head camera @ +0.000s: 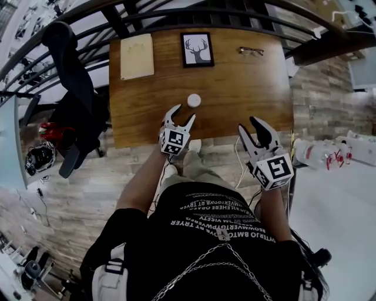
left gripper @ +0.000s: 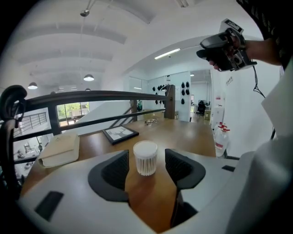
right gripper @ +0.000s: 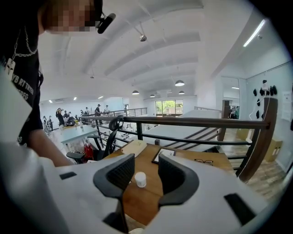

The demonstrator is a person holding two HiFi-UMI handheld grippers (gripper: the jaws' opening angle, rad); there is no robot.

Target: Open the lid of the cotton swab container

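The cotton swab container point(head camera: 192, 101), a clear round tub with a white lid on it, stands upright near the front edge of the wooden table point(head camera: 235, 88). My left gripper point(head camera: 181, 115) is at its near side. In the left gripper view the container point(left gripper: 145, 158) stands between the tips of the left gripper point(left gripper: 146, 170), with a gap to each pad. The jaws are open. My right gripper point(head camera: 250, 126) hangs off the table's front right, open and empty. In the right gripper view the container point(right gripper: 140, 179) is small and far beyond the right gripper point(right gripper: 146, 176).
On the table's far side lie a beige pad point(head camera: 137, 56), a framed deer picture point(head camera: 197, 49) and a pair of glasses point(head camera: 251, 52). A black railing point(head camera: 176, 14) runs behind the table. A chair with dark clothes point(head camera: 73, 94) stands left. Spray bottles point(head camera: 320, 154) stand right.
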